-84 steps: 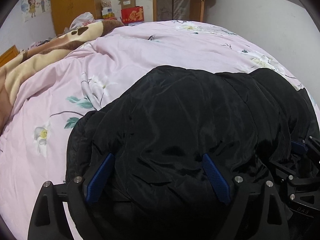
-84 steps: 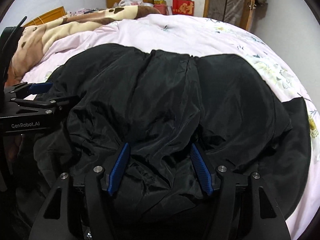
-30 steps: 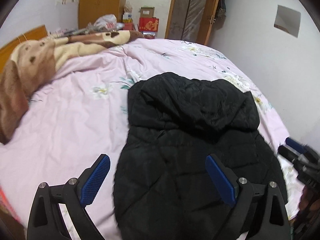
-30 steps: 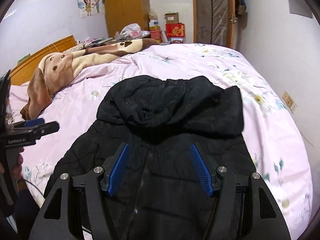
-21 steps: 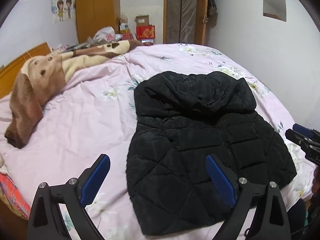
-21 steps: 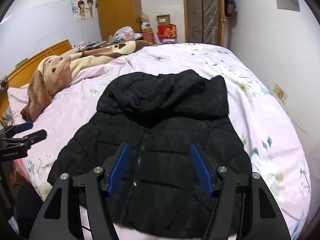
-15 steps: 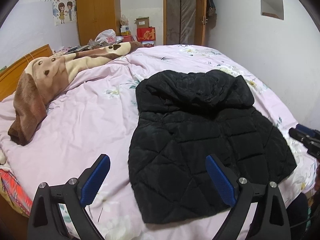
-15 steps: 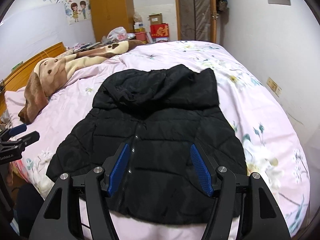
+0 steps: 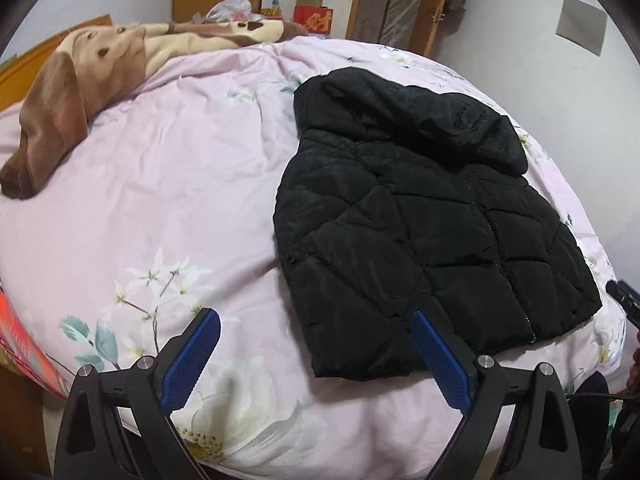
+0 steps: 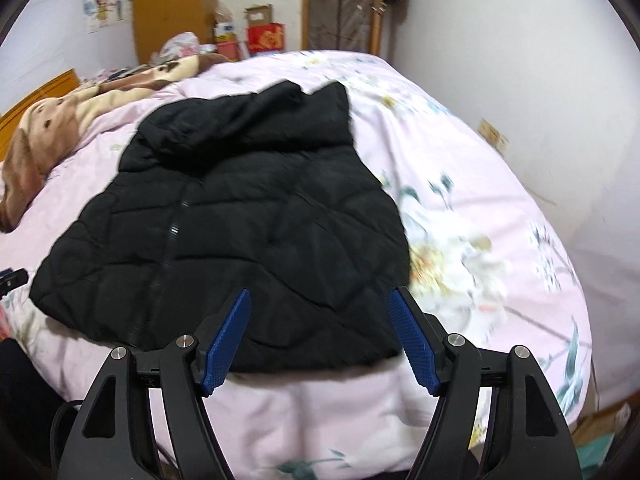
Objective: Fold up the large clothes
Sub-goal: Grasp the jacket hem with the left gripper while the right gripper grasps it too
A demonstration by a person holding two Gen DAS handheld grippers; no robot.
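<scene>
pink floral bedspread carries the black jacket (brown blanket beside), both tongs spread, empty.

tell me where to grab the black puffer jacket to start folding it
Probably the two hem corners. The black puffer jacket lies flat and zipped on the pink floral duvet, hood at the far end, hem toward both open grippers. Bring the left gripper to the hem's left corner, the right gripper to its right corner, each pinching the thin edge from outside.
</scene>
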